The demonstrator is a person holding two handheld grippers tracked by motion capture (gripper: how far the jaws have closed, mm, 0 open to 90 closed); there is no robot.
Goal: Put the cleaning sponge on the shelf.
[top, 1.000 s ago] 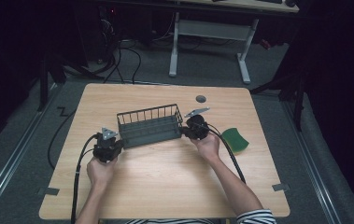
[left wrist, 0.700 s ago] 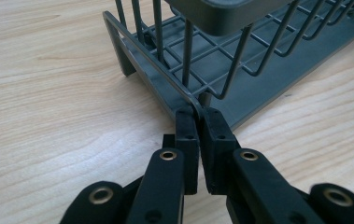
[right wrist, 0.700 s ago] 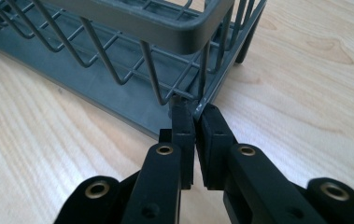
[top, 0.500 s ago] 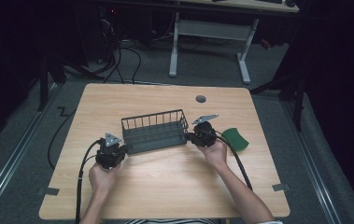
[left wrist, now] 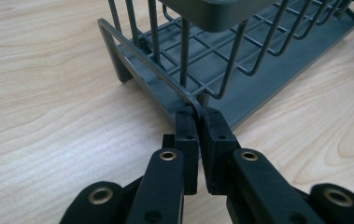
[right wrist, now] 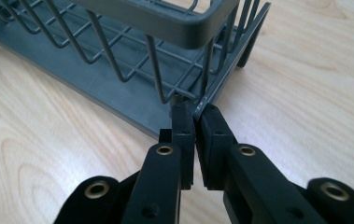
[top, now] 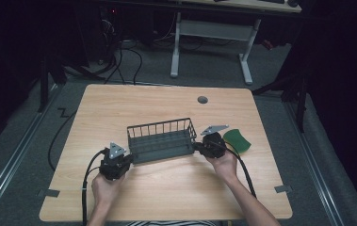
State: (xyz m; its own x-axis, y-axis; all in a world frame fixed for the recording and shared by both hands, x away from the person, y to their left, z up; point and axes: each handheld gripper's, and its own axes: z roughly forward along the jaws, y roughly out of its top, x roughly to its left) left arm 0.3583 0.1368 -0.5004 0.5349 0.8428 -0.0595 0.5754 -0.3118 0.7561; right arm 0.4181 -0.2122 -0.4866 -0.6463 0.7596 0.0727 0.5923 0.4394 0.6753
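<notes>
A dark grey wire basket [top: 162, 140] stands on the wooden table [top: 166, 193], held at both short ends. My left gripper [top: 128, 160] is shut on a thin wire at the basket's lower left end; in the left gripper view the gripper [left wrist: 197, 116] pinches that wire below the basket [left wrist: 258, 79]. My right gripper [top: 198, 147] is shut on the wire at the lower right end, and in the right gripper view this gripper [right wrist: 195, 112] clamps it under the basket [right wrist: 95, 93] corner. The basket holds nothing.
A green sponge [top: 236, 140] lies just right of the right hand. A round cable hole [top: 202, 100] sits near the table's far edge. Cables trail from both grippers toward the near edge. A desk frame [top: 214, 33] stands on the floor beyond the table.
The basket has moved to the right and toward the near edge, with both grippers still shut on its ends and moving along with it.
</notes>
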